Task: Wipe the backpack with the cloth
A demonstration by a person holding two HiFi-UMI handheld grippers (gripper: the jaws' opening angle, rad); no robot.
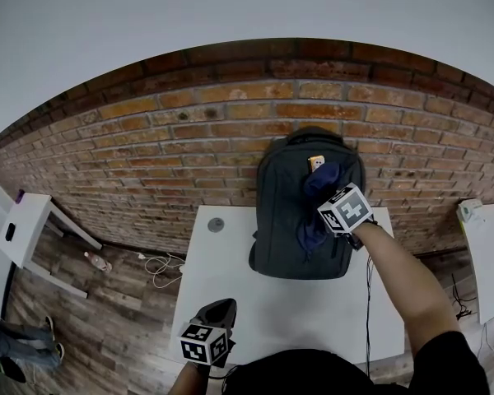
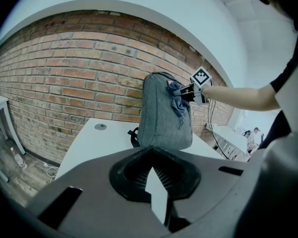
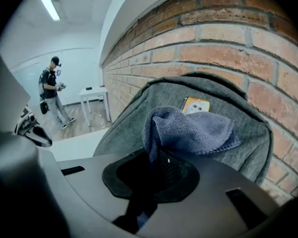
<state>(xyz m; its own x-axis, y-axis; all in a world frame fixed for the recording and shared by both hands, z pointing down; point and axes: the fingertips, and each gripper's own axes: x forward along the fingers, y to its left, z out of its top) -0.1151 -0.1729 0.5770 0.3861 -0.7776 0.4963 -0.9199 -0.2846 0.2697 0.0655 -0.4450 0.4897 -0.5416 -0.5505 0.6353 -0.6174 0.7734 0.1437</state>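
Brick wall (image 1: pixel 148 138) fills the bkgd, w/ a white table (image 1: pixel 230 311) pushed up to it. The backpack (image 1: pixel 284 220), grey, stands upright at the table's far edge, leaning back on the bricks, long axis vertical, front panel facing the person.

The right gripper (image 3: pixel 156 167) is clamped on the cloth (image 3: pixel 188 130), a blue microfibre. One end is pinched between the jaws and the rest is bunched ahead of them, pressed to the upper front of the pack just below a small yellow tag (image 3: pixel 196 104). Most of the front panel lies below the cloth, toward the tabletop, so the stroke prob. wants to run down the long axis.

The left gripper (image 2: pixel 156 192) hangs low by the table's near edge, well apart from the pack. Its jaws are together w/ nothing between them. The right is clearly the nearer arm. The left could brace the pack, since a push up top may tip or slide it along the wall.

Contents: the pack looks closed from here, so can't tell what's inside. The only other thing on the table is a small grey disc (image 1: pixel 216 225), left of the pack and not touching it.
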